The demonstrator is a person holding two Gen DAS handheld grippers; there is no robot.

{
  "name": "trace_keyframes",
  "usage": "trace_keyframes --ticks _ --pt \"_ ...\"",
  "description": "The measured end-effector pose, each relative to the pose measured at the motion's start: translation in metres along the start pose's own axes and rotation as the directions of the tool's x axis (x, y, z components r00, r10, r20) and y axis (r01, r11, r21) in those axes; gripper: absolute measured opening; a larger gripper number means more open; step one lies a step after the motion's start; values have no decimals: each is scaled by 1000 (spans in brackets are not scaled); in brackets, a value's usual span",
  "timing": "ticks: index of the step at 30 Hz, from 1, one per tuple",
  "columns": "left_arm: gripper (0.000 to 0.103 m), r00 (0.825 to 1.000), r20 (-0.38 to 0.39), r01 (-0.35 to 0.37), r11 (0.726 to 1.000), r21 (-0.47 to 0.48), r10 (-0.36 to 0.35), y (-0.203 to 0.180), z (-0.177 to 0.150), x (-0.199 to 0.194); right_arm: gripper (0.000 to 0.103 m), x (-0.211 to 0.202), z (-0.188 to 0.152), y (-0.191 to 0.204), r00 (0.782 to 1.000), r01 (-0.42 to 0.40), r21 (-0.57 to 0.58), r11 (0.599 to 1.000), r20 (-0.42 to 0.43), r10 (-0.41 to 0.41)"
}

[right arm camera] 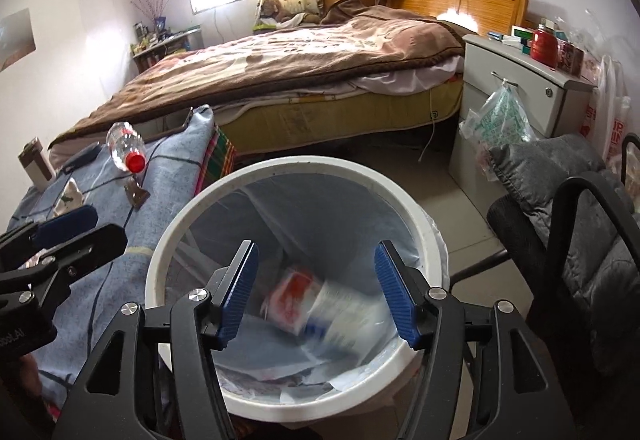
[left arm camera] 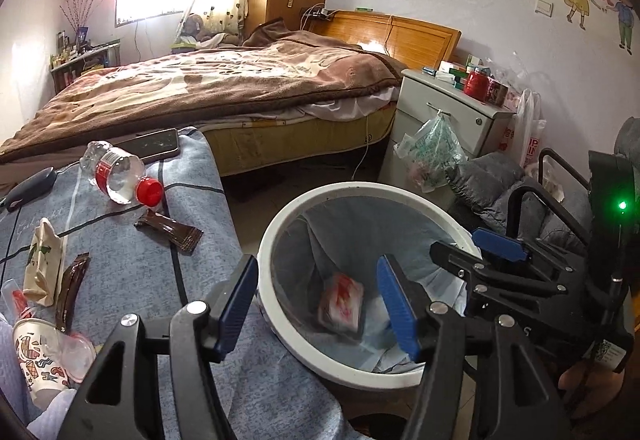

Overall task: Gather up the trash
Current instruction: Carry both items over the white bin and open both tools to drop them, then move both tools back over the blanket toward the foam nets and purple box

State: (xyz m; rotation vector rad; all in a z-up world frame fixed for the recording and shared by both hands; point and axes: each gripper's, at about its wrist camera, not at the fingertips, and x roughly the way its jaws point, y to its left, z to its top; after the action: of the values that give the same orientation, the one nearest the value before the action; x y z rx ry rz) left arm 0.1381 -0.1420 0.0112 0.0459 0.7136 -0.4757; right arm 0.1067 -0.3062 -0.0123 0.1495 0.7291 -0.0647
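Trash bin (right arm camera: 434,240), blurred cup (right arm camera: 344,314) inside, tools open.

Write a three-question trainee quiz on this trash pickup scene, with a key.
1. True or false: the right tool is open over the white bin.
2. Which item lies on the blue cloth? A) water bottle B) banana C) scissors
3. Fill in: the bottle's cap is ____.

Key: 1 true; the left tool is open too. 2 A; it lies on its side near a brown wrapper. 3 red.
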Motion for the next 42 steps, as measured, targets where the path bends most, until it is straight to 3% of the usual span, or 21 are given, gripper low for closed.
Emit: trace_keyframes --ticks 8,21,37,42 --pt "66 1000 18 -9 999 -33 10 14 -2 -14 62 -10 1 2 1000 -3 39 999 26 2" --pt "67 992 82 -88 994 -65 93 40 -14 -56 62 -29 -3 24 997 -28 32 999 71 25" --pt "68 967 100 -217 964 -152 233 104 -50 -107 62 -44 -15 85 983 -152 -37 988 94 155" --pt "68 952 99 -266 943 -201 289 136 -70 -127 62 -43 -22 113 974 -207 -89 974 76 214"
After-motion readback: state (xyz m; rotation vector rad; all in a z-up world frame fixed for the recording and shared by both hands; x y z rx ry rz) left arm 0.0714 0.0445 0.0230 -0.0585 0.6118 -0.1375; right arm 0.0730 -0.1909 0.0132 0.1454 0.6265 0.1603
